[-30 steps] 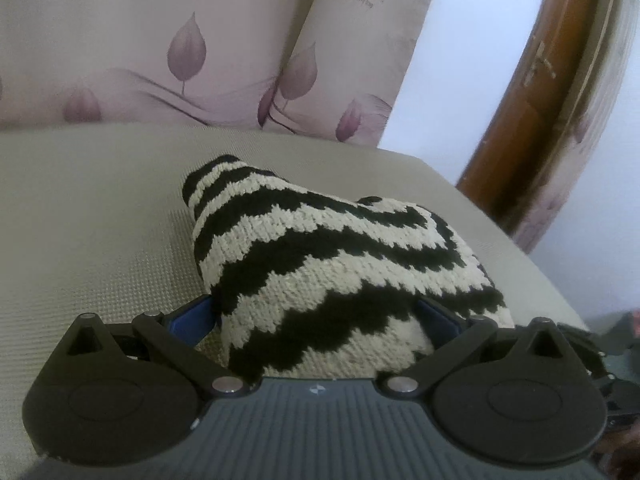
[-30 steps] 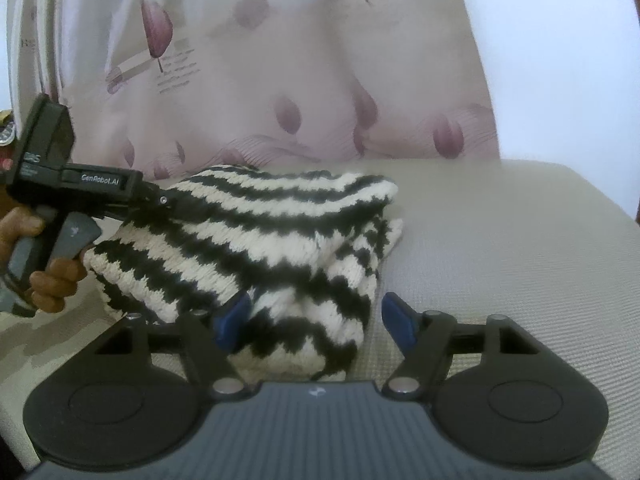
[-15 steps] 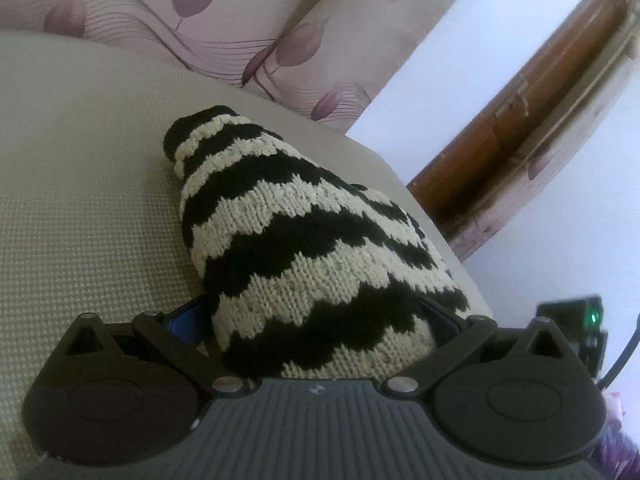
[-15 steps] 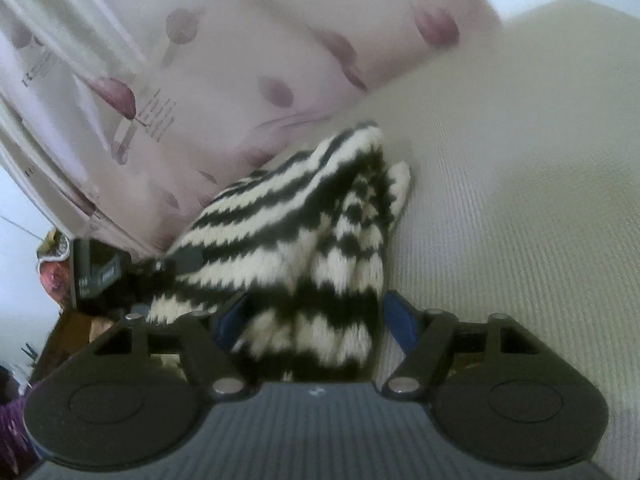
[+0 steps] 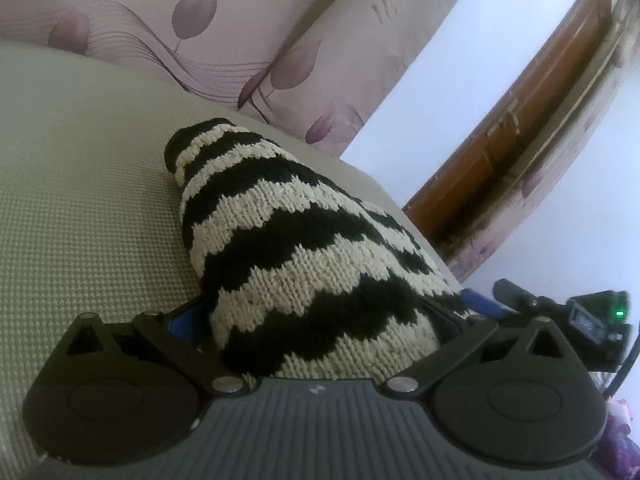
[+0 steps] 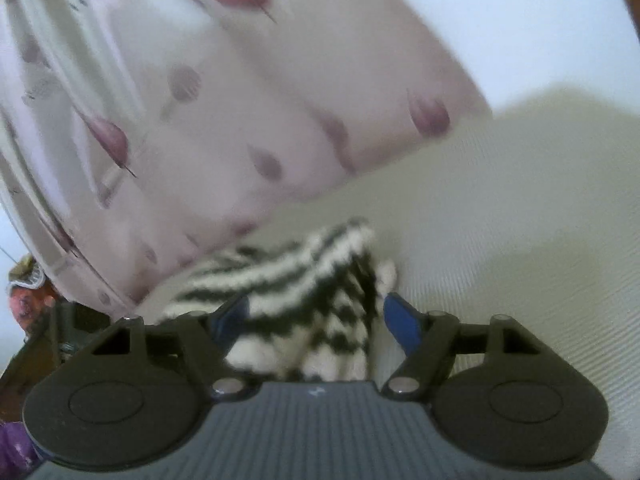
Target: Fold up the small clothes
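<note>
A black-and-cream striped knit garment (image 5: 304, 264) lies bunched on the beige cushion (image 5: 88, 208). My left gripper (image 5: 320, 312) has its jaws spread wide with the knit bulging between the blue pads; the pads are mostly hidden by it. In the blurred right wrist view the same knit (image 6: 304, 304) sits between the spread jaws of my right gripper (image 6: 316, 316), and its right blue pad (image 6: 402, 320) stands clear of the cloth. The right gripper's body (image 5: 576, 320) shows at the left view's right edge.
Floral pink-and-white curtains (image 5: 200, 32) hang behind the cushion. A brown wooden door frame (image 5: 520, 132) stands at the right. The cushion's edge drops off to the right (image 5: 420, 236). More beige cushion (image 6: 500, 220) stretches right of the knit.
Both cameras have tilted and swung. The right gripper has pulled back, so the knit looks smaller in its view. The jaws stay as wide as before.
</note>
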A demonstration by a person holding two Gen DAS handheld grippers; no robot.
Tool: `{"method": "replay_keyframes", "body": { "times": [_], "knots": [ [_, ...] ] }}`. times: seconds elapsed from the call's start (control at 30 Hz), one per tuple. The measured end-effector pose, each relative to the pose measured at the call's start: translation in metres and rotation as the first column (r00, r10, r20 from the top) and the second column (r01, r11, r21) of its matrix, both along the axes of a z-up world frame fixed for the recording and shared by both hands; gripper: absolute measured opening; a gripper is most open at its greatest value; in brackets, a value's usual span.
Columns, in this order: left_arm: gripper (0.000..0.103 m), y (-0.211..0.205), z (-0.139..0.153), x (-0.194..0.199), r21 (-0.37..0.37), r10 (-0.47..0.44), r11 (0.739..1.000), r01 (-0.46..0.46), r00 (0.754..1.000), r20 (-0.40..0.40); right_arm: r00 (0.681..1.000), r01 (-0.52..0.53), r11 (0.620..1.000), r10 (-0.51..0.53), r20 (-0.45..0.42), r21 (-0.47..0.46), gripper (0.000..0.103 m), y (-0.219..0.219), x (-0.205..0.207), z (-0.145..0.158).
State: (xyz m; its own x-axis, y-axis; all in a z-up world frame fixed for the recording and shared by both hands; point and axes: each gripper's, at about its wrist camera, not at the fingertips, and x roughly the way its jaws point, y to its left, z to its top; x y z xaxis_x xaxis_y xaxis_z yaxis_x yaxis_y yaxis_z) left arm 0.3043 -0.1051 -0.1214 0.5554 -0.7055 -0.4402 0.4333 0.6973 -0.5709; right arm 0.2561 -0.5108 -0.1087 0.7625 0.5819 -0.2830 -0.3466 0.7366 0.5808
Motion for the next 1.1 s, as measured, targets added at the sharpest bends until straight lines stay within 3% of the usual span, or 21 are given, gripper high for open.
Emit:
{"method": "replay_keyframes", "body": {
  "times": [0.17,0.27,0.37,0.4,0.47,0.6,0.77,1.1],
  "knots": [
    [0.103,0.005,-0.002,-0.018,-0.024,0.061,0.998,-0.061,0.998,0.013,0.997,-0.063,0.994,0.058,-0.059,-0.093,0.051,0.023,0.011,0.004],
    [0.103,0.006,-0.001,-0.031,-0.014,0.110,0.994,-0.109,0.993,0.044,0.993,-0.086,0.995,0.081,-0.083,-0.051,0.050,0.029,0.020,-0.004],
    [0.103,0.006,0.003,-0.042,0.008,0.144,0.989,-0.145,0.985,0.097,0.992,-0.109,0.990,0.103,-0.070,-0.089,0.016,0.043,0.018,-0.009],
    [0.103,0.006,0.005,-0.047,0.017,0.154,0.987,-0.157,0.980,0.123,0.995,-0.098,0.989,0.093,-0.044,-0.114,0.013,0.046,0.014,-0.006],
    [0.103,0.003,0.008,-0.055,0.028,0.157,0.986,-0.163,0.975,0.158,0.998,-0.055,0.981,0.057,0.008,-0.185,0.012,0.047,0.002,0.002],
    [0.103,-0.008,0.010,-0.062,0.067,0.104,0.991,-0.118,0.976,0.190,1.000,-0.008,0.967,0.014,0.022,-0.256,0.011,0.038,-0.014,-0.002],
    [0.103,-0.014,0.008,-0.059,0.102,0.095,0.988,-0.115,0.978,0.188,0.999,-0.022,0.992,0.016,-0.049,-0.127,0.013,0.028,-0.001,-0.016],
    [0.103,-0.014,0.006,-0.053,0.110,0.091,0.988,-0.109,0.983,0.157,1.000,-0.012,0.981,0.006,-0.029,-0.193,0.022,0.033,-0.038,-0.001]
  ]
}}
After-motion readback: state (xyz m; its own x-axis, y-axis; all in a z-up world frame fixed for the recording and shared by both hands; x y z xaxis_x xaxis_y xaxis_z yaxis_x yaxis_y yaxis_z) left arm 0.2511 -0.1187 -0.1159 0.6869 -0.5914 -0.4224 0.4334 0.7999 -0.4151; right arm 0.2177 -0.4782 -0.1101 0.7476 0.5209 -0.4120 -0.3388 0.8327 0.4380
